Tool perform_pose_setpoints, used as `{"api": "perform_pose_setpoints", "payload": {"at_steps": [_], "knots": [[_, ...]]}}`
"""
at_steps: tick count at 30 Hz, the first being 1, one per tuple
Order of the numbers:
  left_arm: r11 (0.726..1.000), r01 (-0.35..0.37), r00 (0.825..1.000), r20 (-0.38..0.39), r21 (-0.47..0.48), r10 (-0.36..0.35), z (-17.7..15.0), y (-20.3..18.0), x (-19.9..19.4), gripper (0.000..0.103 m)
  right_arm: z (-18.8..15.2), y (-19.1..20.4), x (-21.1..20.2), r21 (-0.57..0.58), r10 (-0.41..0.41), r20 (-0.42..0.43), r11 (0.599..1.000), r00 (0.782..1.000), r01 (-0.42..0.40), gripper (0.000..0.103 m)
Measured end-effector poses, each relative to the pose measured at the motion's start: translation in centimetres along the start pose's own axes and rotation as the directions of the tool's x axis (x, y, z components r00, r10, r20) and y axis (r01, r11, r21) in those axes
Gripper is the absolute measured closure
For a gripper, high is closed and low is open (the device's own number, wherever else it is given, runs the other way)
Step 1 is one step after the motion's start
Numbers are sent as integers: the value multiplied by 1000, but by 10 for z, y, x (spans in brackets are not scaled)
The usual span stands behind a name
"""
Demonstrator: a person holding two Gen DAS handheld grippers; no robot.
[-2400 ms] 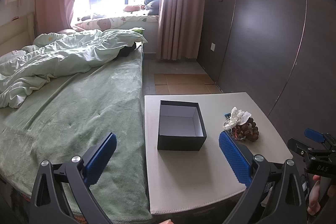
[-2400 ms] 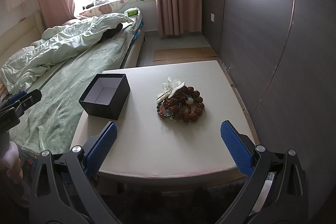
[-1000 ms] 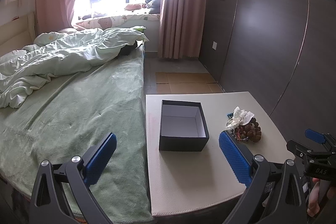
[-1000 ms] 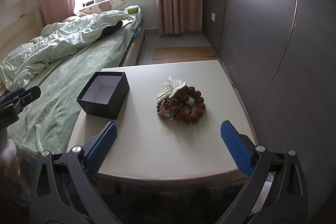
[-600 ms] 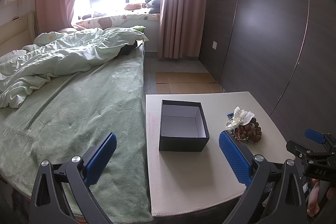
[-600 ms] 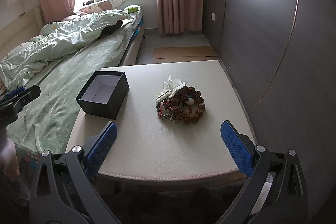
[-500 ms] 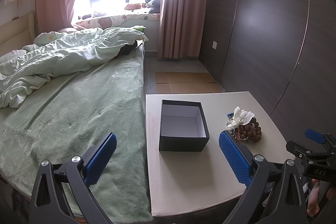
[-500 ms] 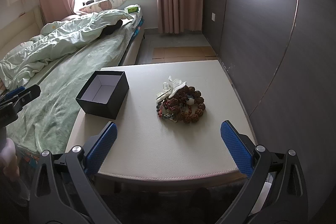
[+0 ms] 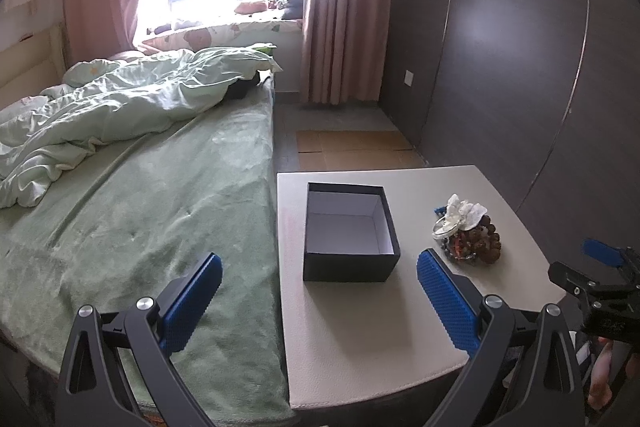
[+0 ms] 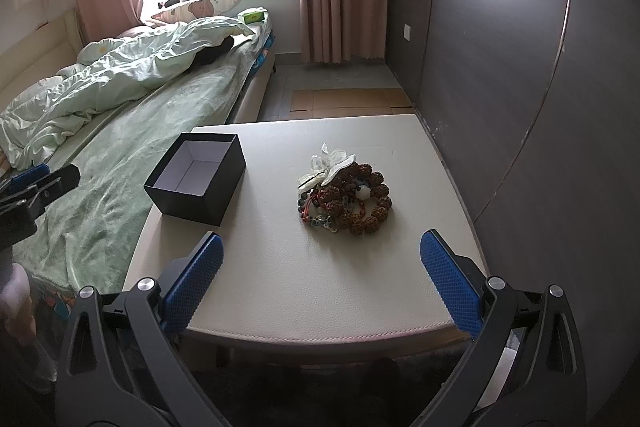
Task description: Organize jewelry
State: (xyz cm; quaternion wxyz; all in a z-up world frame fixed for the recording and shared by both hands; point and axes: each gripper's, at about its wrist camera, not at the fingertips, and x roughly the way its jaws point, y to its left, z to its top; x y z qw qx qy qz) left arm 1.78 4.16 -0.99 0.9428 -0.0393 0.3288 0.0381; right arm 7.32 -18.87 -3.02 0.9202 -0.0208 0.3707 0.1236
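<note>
A heap of jewelry [image 10: 347, 195], with brown bead bracelets, a white flower piece and small bangles, lies in the middle of the beige table [image 10: 304, 279]. It also shows in the left wrist view [image 9: 470, 231]. An open, empty black box [image 10: 197, 178] with a white inside stands to its left, also seen in the left wrist view [image 9: 349, 237]. My right gripper [image 10: 318, 281] is open and empty above the table's near edge. My left gripper [image 9: 316, 301] is open and empty, just short of the box.
A bed with a green blanket [image 9: 132, 211] and a crumpled duvet [image 9: 120, 99] borders the table on the left. A dark wardrobe wall [image 10: 520, 67] stands on the right. Cardboard sheets [image 10: 352, 99] lie on the floor beyond the table.
Both views have shifted only slightly. The box and the jewelry heap have stayed where they were. Both grippers remain open.
</note>
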Motion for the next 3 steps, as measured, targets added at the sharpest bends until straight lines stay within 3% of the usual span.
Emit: {"api": "perform_pose_setpoints", "payload": {"at_steps": [3], "knots": [[1000, 0, 1000, 7, -3, 0, 0, 0, -1, 8, 0, 0, 0, -3, -2, 0, 1000, 1000, 2, 5]]}}
